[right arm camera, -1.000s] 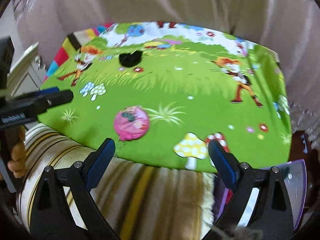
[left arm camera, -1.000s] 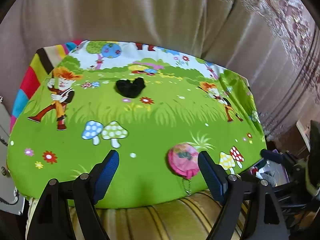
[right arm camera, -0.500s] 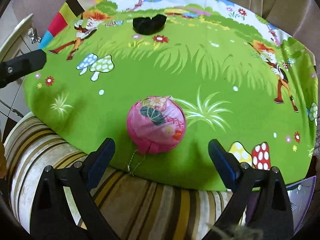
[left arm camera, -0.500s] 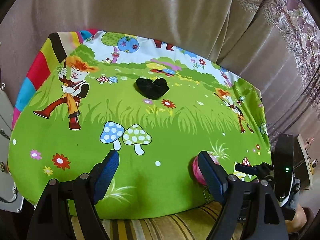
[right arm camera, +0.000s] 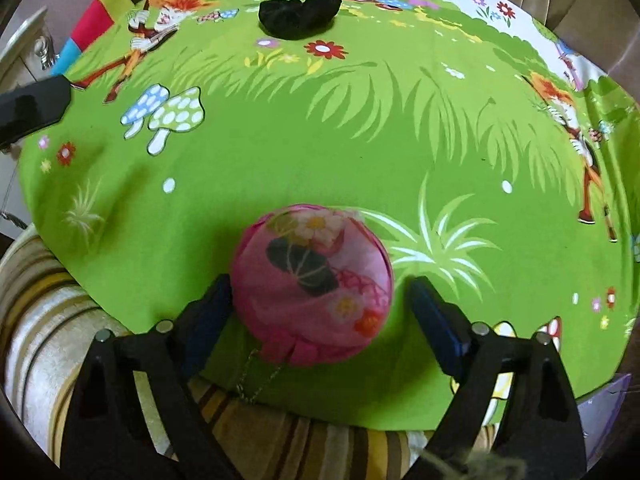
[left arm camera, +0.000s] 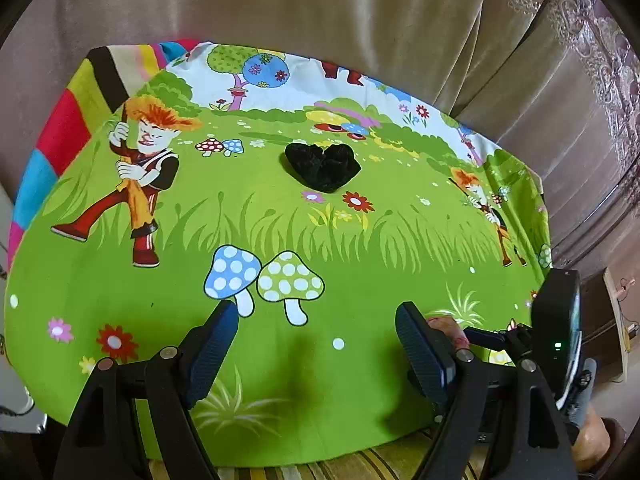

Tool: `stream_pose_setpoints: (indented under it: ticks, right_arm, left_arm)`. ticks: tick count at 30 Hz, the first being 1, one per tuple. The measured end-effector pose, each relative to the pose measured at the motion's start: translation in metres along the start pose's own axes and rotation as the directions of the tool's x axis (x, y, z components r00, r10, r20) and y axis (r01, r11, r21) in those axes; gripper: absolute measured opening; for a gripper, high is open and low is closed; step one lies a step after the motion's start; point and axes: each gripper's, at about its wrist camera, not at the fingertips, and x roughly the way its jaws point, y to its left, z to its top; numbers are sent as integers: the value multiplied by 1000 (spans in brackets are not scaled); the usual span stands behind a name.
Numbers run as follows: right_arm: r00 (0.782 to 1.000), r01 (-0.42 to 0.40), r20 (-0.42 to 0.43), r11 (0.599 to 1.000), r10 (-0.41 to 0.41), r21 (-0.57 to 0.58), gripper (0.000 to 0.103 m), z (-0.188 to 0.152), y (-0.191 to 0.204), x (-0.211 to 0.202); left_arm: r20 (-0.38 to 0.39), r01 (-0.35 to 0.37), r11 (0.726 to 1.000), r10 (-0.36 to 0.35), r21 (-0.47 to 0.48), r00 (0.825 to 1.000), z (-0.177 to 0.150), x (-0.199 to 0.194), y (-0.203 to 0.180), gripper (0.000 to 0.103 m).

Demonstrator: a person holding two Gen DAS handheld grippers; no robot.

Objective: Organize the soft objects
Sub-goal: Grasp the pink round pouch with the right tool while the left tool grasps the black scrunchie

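Matt printed cloth [left arm camera: 360, 360] — fuzzy scrunchie [left arm camera: 322, 167]

no readable text, labels, brands or numbers anywhere

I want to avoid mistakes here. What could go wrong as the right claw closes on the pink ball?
1. The pink ball sits off-centre, near one finger; the right claw, just closing, might push it aside.
2. Its chain hangs over the cloth edge and may snag.
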Motion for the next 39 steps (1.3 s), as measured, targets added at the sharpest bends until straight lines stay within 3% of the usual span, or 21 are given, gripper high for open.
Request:
stream_pose_setpoints:
  ticks: [3, 9, 14, 20, 28, 34, 35, 38, 39]
  right_arm:
    - [1000, 1, 19, 1000, -1, 7, 78, 2, -3, -2]
    - [999, 4, 51, 998, -7, 66, 76, 4, -16, -4]
    - [991, 38, 120, 986, -58, 162, 75, 8, -39, -15]
    - [960, 112, 222, 963, -168, 246, 75, 18, -67, -41]
    - [916, 182, 293, 934, -275, 308, 76, 26, -91, -58]
    - [912, 194, 294, 931, -287, 308, 76, 24, -94, -54]
    - [912, 195, 291, 931, -288, 309, 76, 23, -95, -53]
    - [919, 188, 277, 928, -282, 321, 76, 21, -100, -49]
    - [920, 187, 274, 927, -281, 324, 76, 21, -100, -48]
  left_arm:
    - [-13, -9, 1000, 9, 12, 1000, 6, 10, -2, 82]
    - [-5, -41, 999, 41, 10, 999, 28, 31, -6, 82]
    - [38, -66, 998, 65, 5, 997, 50, 48, -17, 82]
    - [102, -61, 996, 67, -62, 992, 85, 81, -28, 82]
    - [83, -82, 983, 96, -164, 992, 115, 131, -23, 82]
    - [36, -128, 972, 138, -199, 990, 124, 162, -16, 81]
    - [22, -137, 971, 144, -194, 989, 124, 167, -16, 79]
    - [14, -162, 982, 164, -95, 986, 124, 176, -28, 52]
    - [11, -142, 987, 143, -77, 990, 123, 177, -30, 41]
